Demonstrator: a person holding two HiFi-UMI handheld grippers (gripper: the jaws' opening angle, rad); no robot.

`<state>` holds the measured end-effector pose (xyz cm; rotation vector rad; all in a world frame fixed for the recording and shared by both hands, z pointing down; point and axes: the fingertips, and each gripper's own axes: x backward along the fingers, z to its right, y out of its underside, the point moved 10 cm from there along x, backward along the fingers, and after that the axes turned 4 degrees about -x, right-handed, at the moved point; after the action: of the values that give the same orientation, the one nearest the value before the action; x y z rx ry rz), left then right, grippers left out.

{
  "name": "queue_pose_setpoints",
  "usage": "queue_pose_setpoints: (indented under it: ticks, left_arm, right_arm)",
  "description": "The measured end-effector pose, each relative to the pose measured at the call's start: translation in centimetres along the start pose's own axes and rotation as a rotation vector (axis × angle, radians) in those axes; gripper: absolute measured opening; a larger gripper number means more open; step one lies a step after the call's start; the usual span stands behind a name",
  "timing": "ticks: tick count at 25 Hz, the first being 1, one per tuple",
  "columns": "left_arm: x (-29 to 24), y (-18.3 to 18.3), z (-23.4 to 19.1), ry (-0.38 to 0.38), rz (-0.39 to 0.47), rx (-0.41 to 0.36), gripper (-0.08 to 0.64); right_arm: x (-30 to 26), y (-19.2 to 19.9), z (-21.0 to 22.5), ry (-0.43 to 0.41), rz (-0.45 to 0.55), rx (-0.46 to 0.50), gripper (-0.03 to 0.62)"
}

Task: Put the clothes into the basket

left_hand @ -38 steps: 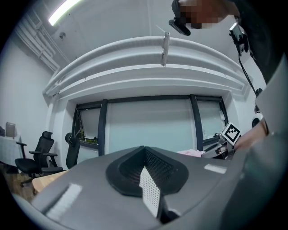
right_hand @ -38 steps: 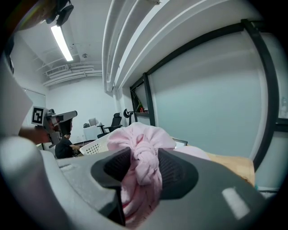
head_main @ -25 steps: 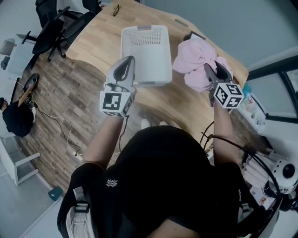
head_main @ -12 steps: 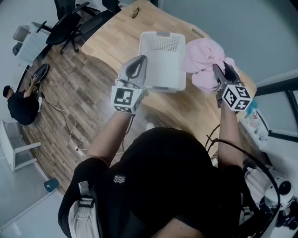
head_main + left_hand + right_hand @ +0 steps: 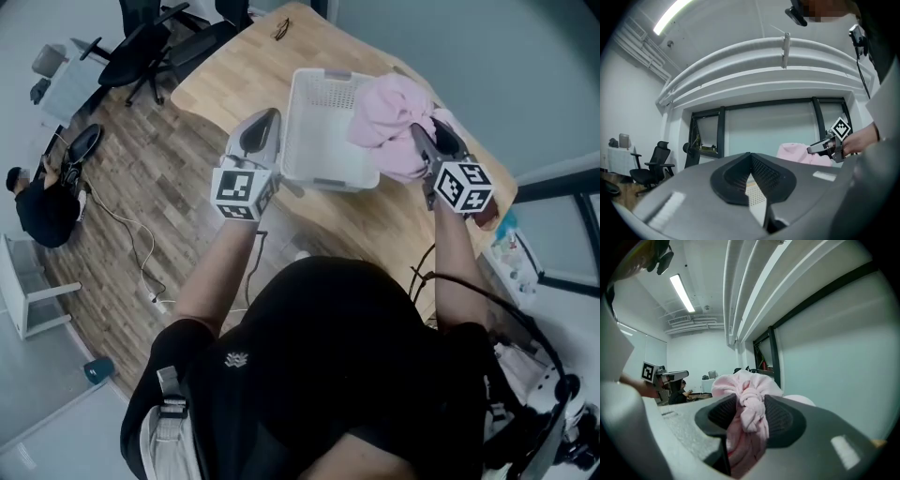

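A white mesh basket (image 5: 323,141) stands on the wooden table (image 5: 234,75). My right gripper (image 5: 422,139) is shut on a bunched pink cloth (image 5: 389,117), which hangs over the basket's right side. In the right gripper view a knot of the pink cloth (image 5: 750,413) is squeezed between the pads. My left gripper (image 5: 264,120) hovers by the basket's left wall, its fingertips touching and nothing gripped. White mesh shows through the gap below its tips (image 5: 757,197). The left gripper view also shows the pink cloth (image 5: 794,152) and the right gripper (image 5: 822,146) off to the right.
Black office chairs (image 5: 141,47) stand on the wood floor beyond the table's left end. A person in black (image 5: 37,202) sits low at the far left, with a cable (image 5: 131,244) trailing nearby. Glasses (image 5: 281,26) lie at the table's far end.
My right gripper has carried the pink cloth leftward, from beside the basket to over its right side. The left gripper stays beside the basket's left wall.
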<state>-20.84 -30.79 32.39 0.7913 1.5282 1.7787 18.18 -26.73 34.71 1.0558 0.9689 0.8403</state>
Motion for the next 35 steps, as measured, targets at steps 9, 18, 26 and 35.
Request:
queue_pose_setpoints:
  ticks: [9,18,26,35]
  left_arm:
    - [0.5,-1.1,-2.7,-0.058,0.007,0.006,0.007]
    - [3.1,-1.0,-4.4,-0.124,0.019,0.028,0.006]
    - [6.0,-0.7,-5.8,-0.196,-0.003,0.034,0.008]
    - [7.9,0.9,-6.0,-0.231,-0.026,0.041,0.008]
  right_arm:
    - [-4.6,-2.0,-2.7,-0.099,0.005,0.051,0.189]
    - [-8.2,-2.4,-5.8,-0.180,-0.010,0.081,0.189]
    - [-10.8,-1.1,-7.9,-0.231,-0.043,0.062,0.189]
    - [-12.5,1.6,-8.7,-0.241,-0.109,0.071,0.189]
